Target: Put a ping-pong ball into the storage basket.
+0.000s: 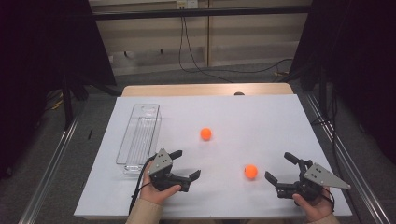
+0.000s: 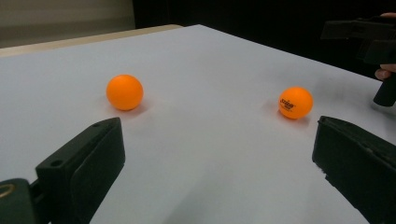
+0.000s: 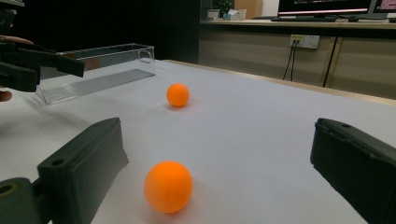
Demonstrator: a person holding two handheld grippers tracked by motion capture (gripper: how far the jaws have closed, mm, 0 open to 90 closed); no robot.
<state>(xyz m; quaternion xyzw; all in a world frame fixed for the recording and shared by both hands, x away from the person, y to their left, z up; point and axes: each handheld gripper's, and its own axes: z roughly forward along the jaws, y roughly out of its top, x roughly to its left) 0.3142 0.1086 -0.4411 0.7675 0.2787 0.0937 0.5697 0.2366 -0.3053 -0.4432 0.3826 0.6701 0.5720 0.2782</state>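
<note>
While spread wide and empty, right gripper (image 1: 281, 168) fingers flank near orange ball (image 3: 168, 186); left gripper (image 1: 185, 164) fingers likewise released, far orange ball (image 2: 124, 92) ahead, on counter (image 1: 243, 116).

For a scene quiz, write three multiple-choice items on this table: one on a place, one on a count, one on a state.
1. Where does the clear tray lie on the white table?
A. at its left side
B. at its right edge
C. between the balls

2. How many orange balls are there?
A. one
B. two
C. four

3. How is the right gripper?
A. shut on a ball
B. open, holding nothing
C. resting inside the tray

Key: 1 A, the tray lies beyond the left gripper. 2 B, a far ball and a near ball. 3 B, its fingers are spread, the near ball free before them.
</note>
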